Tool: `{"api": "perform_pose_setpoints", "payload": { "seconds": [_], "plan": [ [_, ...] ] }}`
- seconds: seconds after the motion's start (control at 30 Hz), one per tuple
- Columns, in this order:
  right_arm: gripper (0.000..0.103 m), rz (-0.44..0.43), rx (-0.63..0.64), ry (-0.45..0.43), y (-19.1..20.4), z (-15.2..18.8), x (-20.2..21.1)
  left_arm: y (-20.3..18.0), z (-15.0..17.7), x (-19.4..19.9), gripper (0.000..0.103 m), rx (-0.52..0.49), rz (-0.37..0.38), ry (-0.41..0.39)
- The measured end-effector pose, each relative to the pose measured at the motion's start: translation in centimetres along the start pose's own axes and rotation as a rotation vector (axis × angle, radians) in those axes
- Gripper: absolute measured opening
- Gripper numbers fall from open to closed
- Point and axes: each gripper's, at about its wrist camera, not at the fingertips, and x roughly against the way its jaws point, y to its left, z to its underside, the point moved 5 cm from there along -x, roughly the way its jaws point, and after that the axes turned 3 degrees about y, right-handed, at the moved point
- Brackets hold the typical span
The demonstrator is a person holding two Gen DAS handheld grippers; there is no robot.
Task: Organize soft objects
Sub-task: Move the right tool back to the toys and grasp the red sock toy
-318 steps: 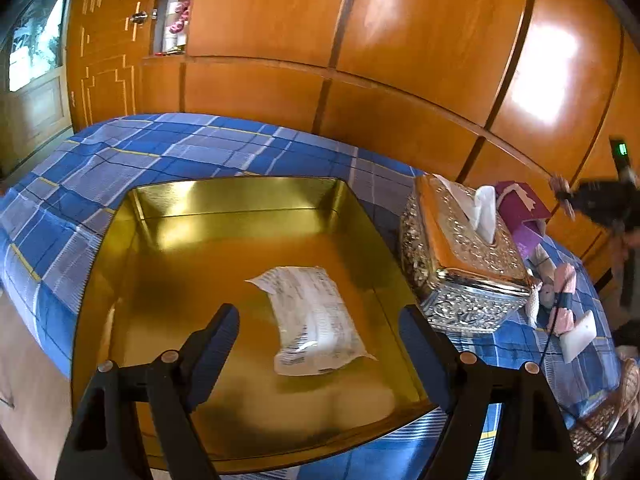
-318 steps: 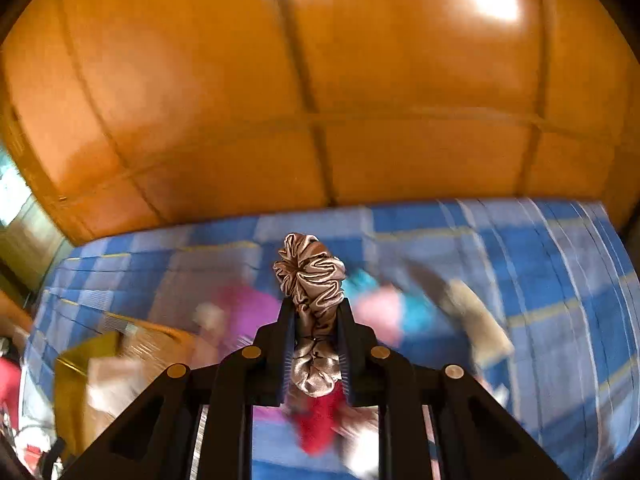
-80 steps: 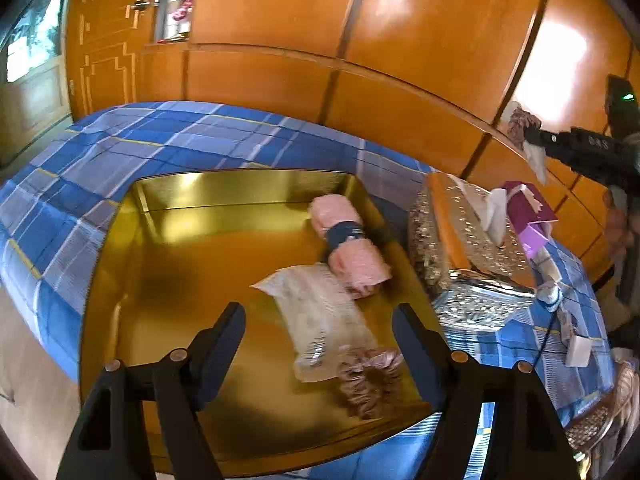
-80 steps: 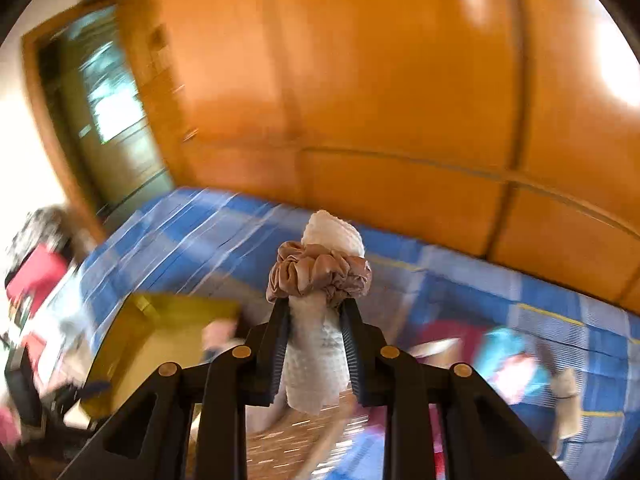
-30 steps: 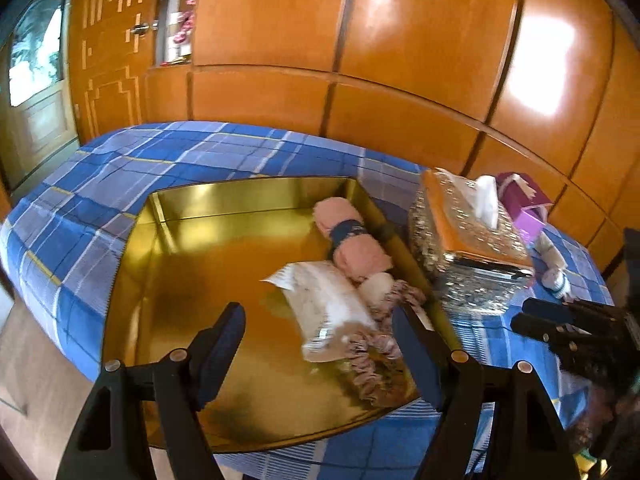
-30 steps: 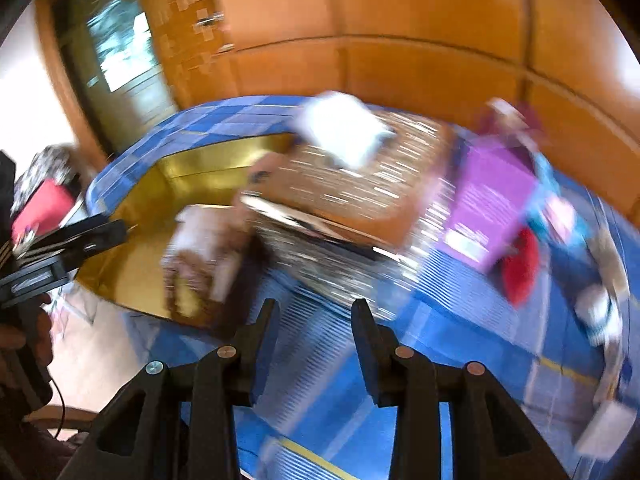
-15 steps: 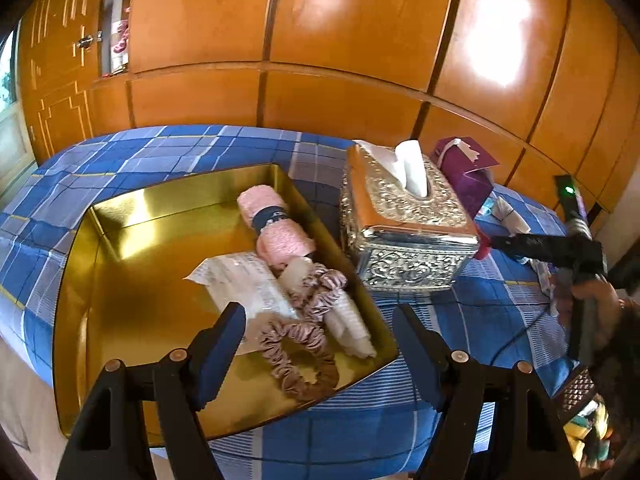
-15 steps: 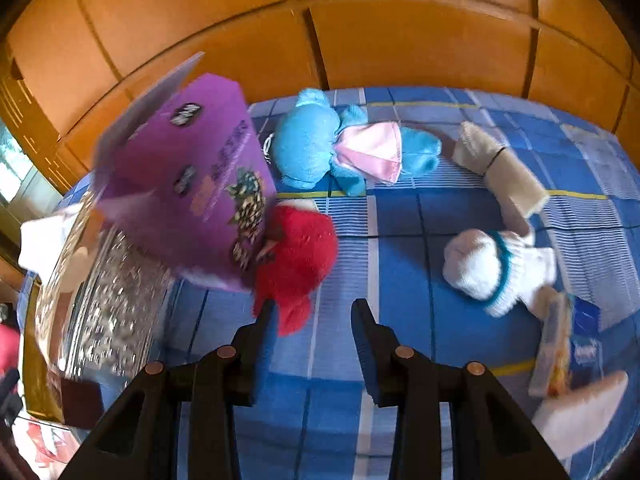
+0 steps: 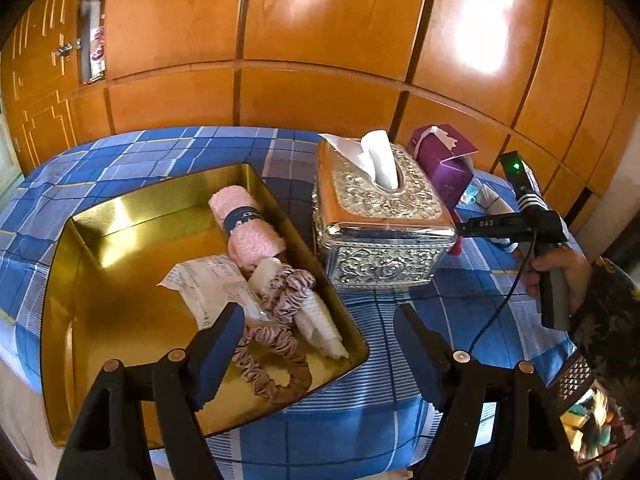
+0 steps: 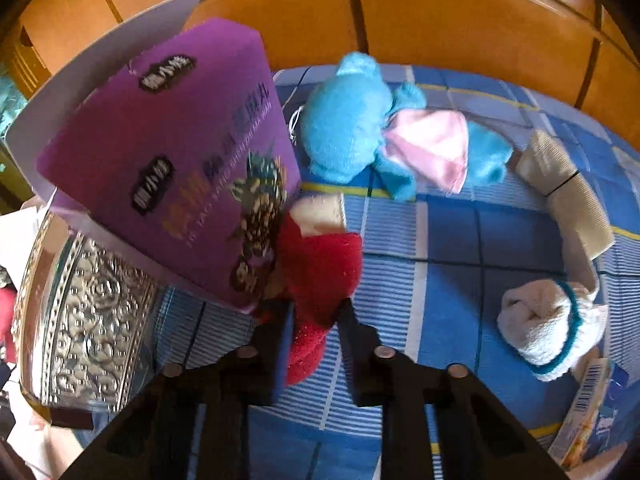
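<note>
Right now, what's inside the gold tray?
The gold tray holds a pink rolled towel, a paper packet, a white roll wearing one scrunchie, and a second scrunchie. Anything beneath them is hidden.

- Two scrunchies (image 9: 276,354) in the gold tray (image 9: 80,264), at its 4 o'clock corner.
- Two rolled towels in the tray: one pink (image 9: 248,228), one white (image 9: 320,322).
- One paper packet (image 9: 212,284).
- One tissue box (image 9: 380,220), at 3 o'clock from the tray.
- One purple carton (image 10: 176,152).
- Three plush toys: blue (image 10: 360,128), red (image 10: 320,272), white (image 10: 548,332).

— What can we read here?
— Only "DAS" on the right tool (image 9: 505,223), beside the tissue box (image 9: 380,216). Print on the purple box (image 10: 176,152) and the wrapper barcode (image 10: 592,384) defeats us.
</note>
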Motion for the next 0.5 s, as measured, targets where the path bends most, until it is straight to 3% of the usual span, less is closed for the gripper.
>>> {"api": "perform_pose_setpoints", "payload": {
  "seconds": [0.07,0.33,0.5],
  "plan": [
    [0.009,0.020,0.019,-0.006,-0.4,0.1,0.4,-0.5,-0.2,0.0,0.077,-0.014,0.007,0.000],
    [0.008,0.161,0.036,0.003,-4.1,2.1,2.9,-4.0,-3.4,0.6,0.077,-0.109,0.060,-0.039],
    [0.009,0.142,0.033,0.040,-5.3,3.1,3.0,-8.2,-7.7,1.3,0.077,-0.224,0.114,-0.077]
  ]
}}
